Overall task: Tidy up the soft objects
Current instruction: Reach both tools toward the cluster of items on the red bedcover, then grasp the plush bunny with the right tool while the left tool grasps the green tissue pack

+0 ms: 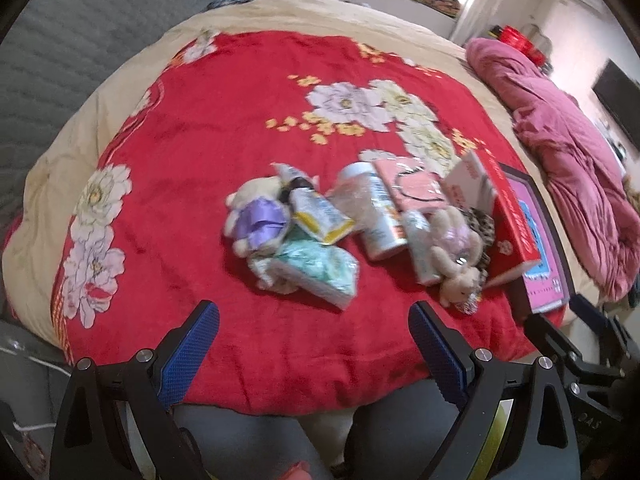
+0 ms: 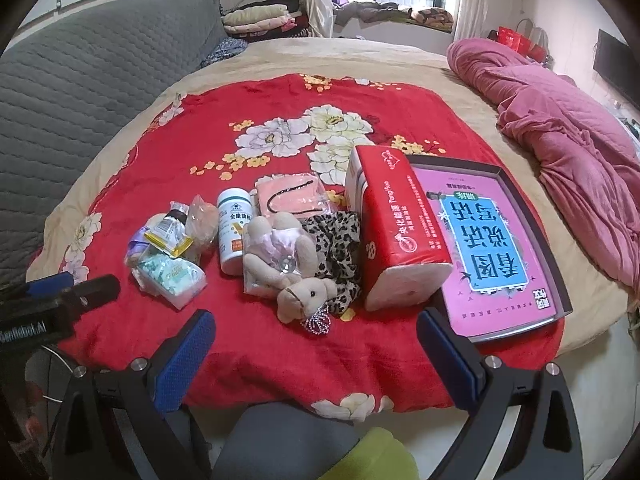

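A pile of small items lies on a red flowered blanket on the bed. A beige plush horse in a pale pink dress lies over a leopard-print cloth. A plush toy in a purple dress lies at the left of the pile, beside a green-white tissue pack. A white pill bottle, a yellow-edged sachet and a red tissue pack sit among them. My left gripper and right gripper both stand open, empty, short of the pile.
A dark tray holding a pink book sits at the blanket's right edge. A crumpled pink quilt lies along the bed's right side, a grey quilted headboard at the left. A flat pink pouch lies behind the pile.
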Motion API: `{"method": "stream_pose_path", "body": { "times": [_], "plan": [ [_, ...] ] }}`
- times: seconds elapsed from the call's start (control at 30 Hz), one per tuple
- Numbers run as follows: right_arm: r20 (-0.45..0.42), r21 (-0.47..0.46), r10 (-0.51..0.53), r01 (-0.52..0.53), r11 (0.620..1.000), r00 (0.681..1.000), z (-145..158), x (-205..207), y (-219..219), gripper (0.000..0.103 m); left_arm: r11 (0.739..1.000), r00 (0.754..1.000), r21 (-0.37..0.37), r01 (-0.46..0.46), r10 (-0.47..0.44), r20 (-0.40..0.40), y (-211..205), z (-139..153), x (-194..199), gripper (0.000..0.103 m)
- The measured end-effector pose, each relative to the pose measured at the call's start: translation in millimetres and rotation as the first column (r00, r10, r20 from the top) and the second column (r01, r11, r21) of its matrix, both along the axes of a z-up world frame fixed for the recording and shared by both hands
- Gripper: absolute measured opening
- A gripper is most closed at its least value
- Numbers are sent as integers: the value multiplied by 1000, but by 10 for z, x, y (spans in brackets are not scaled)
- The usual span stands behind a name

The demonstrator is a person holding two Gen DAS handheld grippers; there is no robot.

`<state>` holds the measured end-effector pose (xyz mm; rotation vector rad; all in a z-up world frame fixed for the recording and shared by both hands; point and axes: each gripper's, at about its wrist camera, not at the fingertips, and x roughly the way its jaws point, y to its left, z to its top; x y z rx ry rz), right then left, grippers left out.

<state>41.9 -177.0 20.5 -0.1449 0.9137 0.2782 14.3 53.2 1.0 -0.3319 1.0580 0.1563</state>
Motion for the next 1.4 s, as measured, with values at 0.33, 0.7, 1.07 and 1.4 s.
{"method": "stream_pose_path", "body": {
  "times": [0.33,0.7,1.07,1.4],
  "plan": [
    [-34,69,20,-17,997,999,-142,123,114,101,1000,999,-21,-8,8,-32,306,-137,422,96],
    [-89,42,26,-22,999,996,-320,213,120,101,991,996,-135,-1,-11,-88,149,-500,395,94],
    [-114,15,29,-28,1000,993,-438,269,71,101,959,987,-270,-84,44,-154,53,-840,581,59],
    [-119,-14,21,-23,1000,993,-600,393,103,87,898,972,-395,-194,123,-198,145,-986,670,41]
  ]
}}
